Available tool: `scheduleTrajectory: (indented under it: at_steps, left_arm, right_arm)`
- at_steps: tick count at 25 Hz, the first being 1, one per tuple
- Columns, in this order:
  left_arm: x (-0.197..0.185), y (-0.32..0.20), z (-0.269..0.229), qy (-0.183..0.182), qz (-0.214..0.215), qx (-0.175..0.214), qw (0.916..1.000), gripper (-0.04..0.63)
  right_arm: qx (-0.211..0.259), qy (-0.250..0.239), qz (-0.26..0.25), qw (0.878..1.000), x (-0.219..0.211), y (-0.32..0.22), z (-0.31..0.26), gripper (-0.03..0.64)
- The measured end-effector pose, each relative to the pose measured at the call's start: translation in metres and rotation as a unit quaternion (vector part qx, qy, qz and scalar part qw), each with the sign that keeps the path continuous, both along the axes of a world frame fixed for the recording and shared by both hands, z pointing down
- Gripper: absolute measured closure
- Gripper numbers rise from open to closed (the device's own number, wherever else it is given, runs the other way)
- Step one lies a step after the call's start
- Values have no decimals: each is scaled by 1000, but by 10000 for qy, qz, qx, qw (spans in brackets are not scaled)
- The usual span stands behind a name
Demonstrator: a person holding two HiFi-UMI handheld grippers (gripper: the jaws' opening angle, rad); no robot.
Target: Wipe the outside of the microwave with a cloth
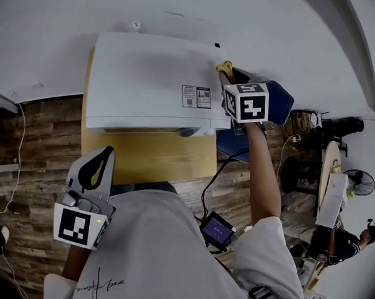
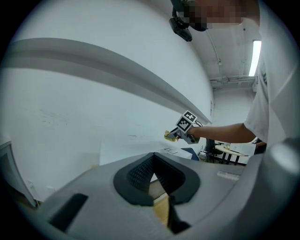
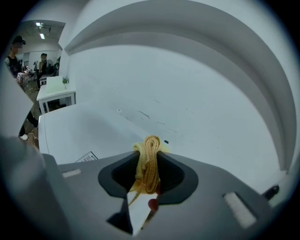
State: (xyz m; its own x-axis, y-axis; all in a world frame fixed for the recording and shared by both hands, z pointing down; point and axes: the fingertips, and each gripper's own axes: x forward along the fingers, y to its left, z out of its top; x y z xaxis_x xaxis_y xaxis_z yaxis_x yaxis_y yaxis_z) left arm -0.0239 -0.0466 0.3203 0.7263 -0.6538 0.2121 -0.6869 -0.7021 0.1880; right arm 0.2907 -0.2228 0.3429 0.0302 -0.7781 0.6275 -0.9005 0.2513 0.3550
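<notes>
The white microwave (image 1: 147, 82) stands on a wooden table (image 1: 150, 156) against the wall. My right gripper (image 1: 231, 73) is at the microwave's top, near its far right corner, shut on a bunched yellow cloth (image 1: 224, 67). In the right gripper view the cloth (image 3: 149, 161) is pinched upright between the jaws, over the microwave's white top (image 3: 79, 131). My left gripper (image 1: 95, 163) hangs low at the table's front left, apart from the microwave, with its jaws together and nothing in them. The left gripper view shows the right gripper (image 2: 176, 135) and the cloth (image 2: 168, 135) far off.
A blue chair (image 1: 279, 100) stands right of the microwave, under my right arm. A small screen device (image 1: 217, 231) on a black cable hangs at my waist. A white wall runs behind the microwave. A fan (image 1: 360, 181), tables and people are at the far right.
</notes>
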Motion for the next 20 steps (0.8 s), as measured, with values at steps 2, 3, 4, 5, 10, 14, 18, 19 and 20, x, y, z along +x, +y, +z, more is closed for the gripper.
scheduleTrajectory:
  at_steps: [2,3,4,5,10,14,18,19,20]
  left_arm:
    - [6,-3,0,12,34,16,10000,598]
    - [9,-4,-2,40,28,38,10000,598]
    - [11,-5,-3,83,11,64,9999,598]
    - [12,-6,-5,127,-6,80,9999,598]
    - [22,-15,-1,129,25,-9,9999,598]
    - [28,-12,1,107,82,-54,9999,598]
    - [26,-12,-1,128,65,-70,9999,598]
    - [24,-12,-1,129,51,-71,9999,598]
    - [21,-12,-1,126,36,-71,9999,598]
  right_arm:
    - [-47,61,115,9999,16,1,4,499]
    - [-73,78,163,9998,23,2,7,499]
    - [-99,84,206,9997,29,3,9,499]
    - [-123,81,243,9996,34,4,11,499]
    - [-268,161,291,9991,47,1,24,499]
    - [-398,359,231,9983,46,1,37,499]
    - [-443,375,209,9981,37,-2,43,499]
    - [-447,375,210,9981,34,-3,44,499]
    - [-453,369,205,9981,31,-4,44,499]
